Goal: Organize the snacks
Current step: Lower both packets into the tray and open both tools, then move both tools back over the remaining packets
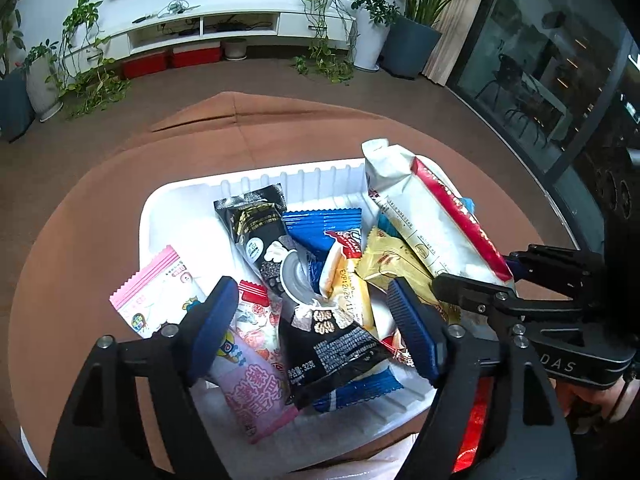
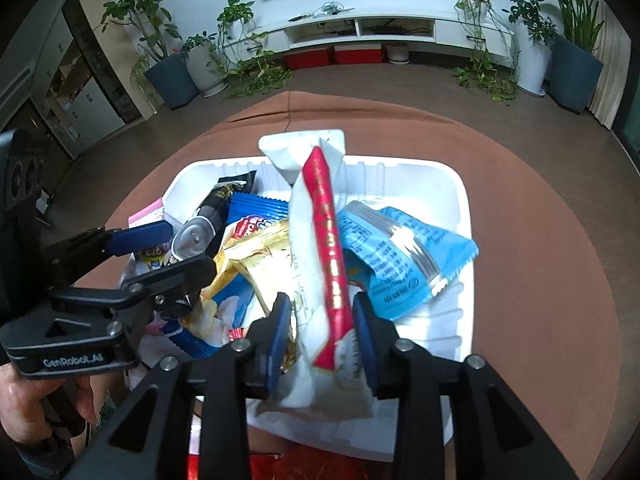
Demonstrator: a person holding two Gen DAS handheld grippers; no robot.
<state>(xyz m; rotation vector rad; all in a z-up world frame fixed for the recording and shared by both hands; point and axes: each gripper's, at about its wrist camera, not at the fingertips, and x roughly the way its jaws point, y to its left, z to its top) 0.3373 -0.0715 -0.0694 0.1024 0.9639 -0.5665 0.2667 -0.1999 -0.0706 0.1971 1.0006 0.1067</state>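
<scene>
- The near corner of the white tray [image 1: 168, 216] is cut off behind the left tongs [image 1: 308, 320], and several packets lie buried under others, so their whole shapes cannot be made out.
- A red thing shows only as a strip at the bottom edge of both views; what it is cannot be told.
- The left tongs tilt down over the heap with their blue pads well apart and pressing on nothing; a black packet [image 1: 336, 344] and a pink packet [image 1: 256, 384] lie below the gap.
- The right tongs [image 2: 320, 332] also tilt down. The white packet with a red stripe [image 2: 316, 248] stands up between their pads. The left pad stands clear of it; the right pad is at its edge, and whether it touches cannot be told. The packet's top leans over the far tray wall.
- A hand [image 2: 24, 396] grips the handle of the left tongs, seen from the right wrist.
- The snacks sit piled in the tray on a brown-covered surface [image 2: 540, 280]; a light blue packet [image 2: 400, 248] lies just right of the white one, a yellow packet [image 1: 392, 260] and a dark blue packet [image 1: 316, 228] near the middle.
- Potted plants [image 2: 172, 52] and a white TV shelf [image 2: 360, 28] line the far wall.
</scene>
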